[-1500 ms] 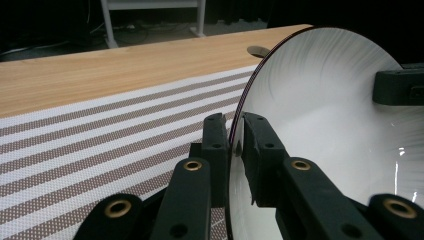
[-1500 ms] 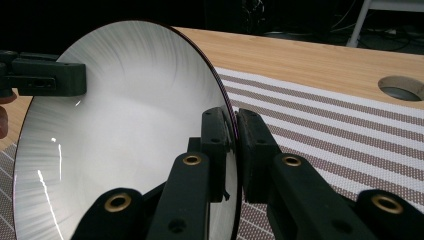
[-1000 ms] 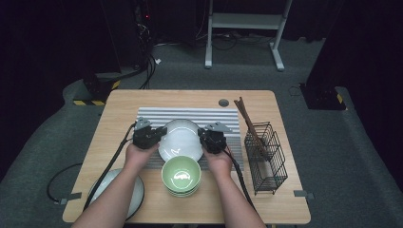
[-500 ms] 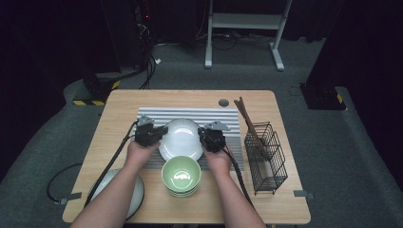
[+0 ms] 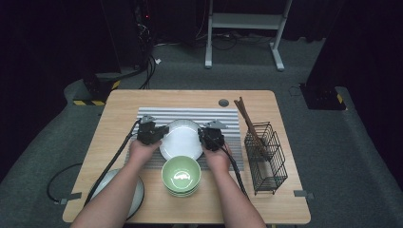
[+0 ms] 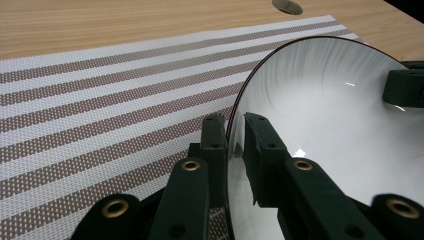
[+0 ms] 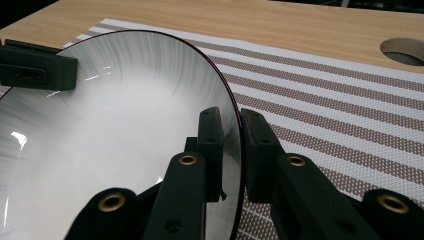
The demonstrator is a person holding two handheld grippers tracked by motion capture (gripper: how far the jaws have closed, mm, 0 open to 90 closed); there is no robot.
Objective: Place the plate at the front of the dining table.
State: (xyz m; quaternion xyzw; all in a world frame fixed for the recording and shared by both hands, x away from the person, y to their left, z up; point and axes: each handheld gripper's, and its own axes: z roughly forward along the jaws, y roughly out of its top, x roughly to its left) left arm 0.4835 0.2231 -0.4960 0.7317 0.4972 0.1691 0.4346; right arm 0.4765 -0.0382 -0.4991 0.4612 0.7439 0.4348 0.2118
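Note:
A white plate (image 5: 181, 140) with a thin dark rim is tilted up over the striped placemat (image 5: 190, 114), gripped at opposite edges. My left gripper (image 5: 161, 137) is shut on its left rim; in the left gripper view the jaws (image 6: 232, 127) straddle the plate's (image 6: 325, 115) edge. My right gripper (image 5: 203, 138) holds the right rim. In the right gripper view its jaws (image 7: 230, 122) have just been opening a little, with the plate's (image 7: 115, 130) edge still pinched between them. Each gripper view shows the other gripper's finger on the far rim.
A stack of green bowls (image 5: 181, 175) sits just in front of the plate, between the forearms. A black wire basket (image 5: 266, 159) with brown chopsticks (image 5: 249, 123) stands at the right. Another plate (image 5: 116, 190) lies at the front left corner. A cable hole (image 5: 223, 102) is behind the mat.

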